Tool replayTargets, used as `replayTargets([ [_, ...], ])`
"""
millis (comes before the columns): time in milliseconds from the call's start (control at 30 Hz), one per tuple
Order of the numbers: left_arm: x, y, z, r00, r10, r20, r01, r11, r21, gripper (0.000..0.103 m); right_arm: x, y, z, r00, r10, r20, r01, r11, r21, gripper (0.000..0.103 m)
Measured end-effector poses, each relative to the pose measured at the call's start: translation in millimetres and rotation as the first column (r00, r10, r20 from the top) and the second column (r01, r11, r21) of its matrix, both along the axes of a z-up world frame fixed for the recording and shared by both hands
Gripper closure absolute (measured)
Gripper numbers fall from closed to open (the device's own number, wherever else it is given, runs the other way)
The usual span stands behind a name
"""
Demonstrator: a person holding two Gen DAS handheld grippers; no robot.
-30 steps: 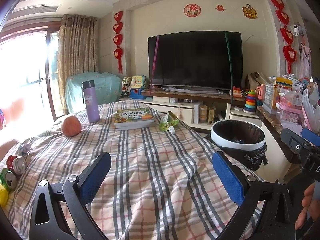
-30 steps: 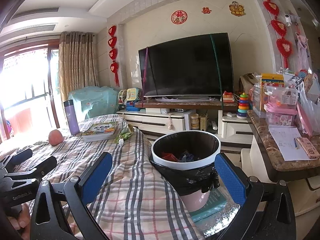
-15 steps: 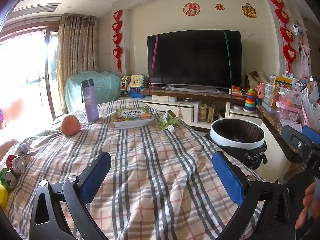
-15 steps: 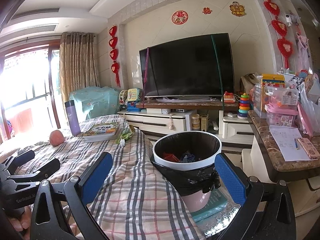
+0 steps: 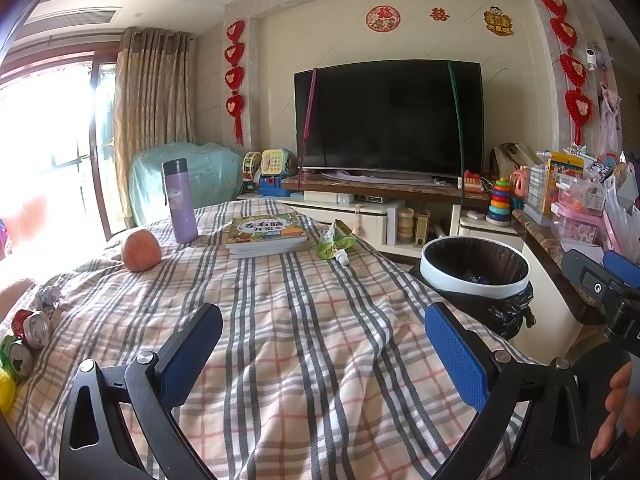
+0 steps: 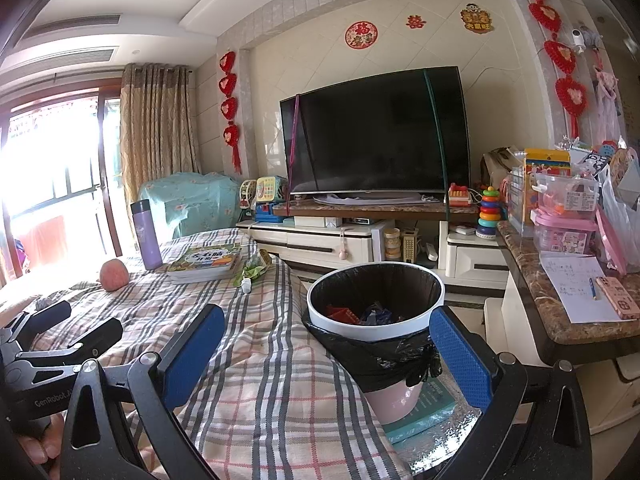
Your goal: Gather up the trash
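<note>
A white-rimmed trash bin (image 6: 376, 300) with a black liner stands right of the plaid-covered table (image 5: 312, 344); it holds some scraps, and it also shows in the left wrist view (image 5: 474, 268). A green snack pouch (image 5: 334, 242) lies by the book, also in the right wrist view (image 6: 254, 268). Crushed cans (image 5: 30, 336) and a foil ball (image 5: 48, 296) lie at the table's left edge. My left gripper (image 5: 324, 354) is open and empty over the cloth. My right gripper (image 6: 326, 354) is open and empty, before the bin.
A book stack (image 5: 266, 236), a purple flask (image 5: 180, 202) and a peach (image 5: 140, 250) stand at the table's far side. A TV cabinet (image 6: 360, 240) is behind. A cluttered marble counter (image 6: 568, 304) runs along the right.
Both views shift only slightly; the left gripper has drifted a little. Both grippers stay open and empty.
</note>
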State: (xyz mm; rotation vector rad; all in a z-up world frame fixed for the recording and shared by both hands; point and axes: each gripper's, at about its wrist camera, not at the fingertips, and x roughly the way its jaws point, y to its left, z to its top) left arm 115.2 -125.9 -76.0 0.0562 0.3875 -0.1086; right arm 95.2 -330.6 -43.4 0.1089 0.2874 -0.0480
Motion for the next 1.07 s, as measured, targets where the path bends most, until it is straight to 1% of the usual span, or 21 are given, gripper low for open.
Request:
replayTargets([
  [1067,-0.5,1.3,-1.3,1.0,-0.001,-0.006,0.001,1.0,-0.008,0.001,2.0,3.7,-1.5,1.0,0.009,-0.008,-0.008,1.0,0.009,0.0],
])
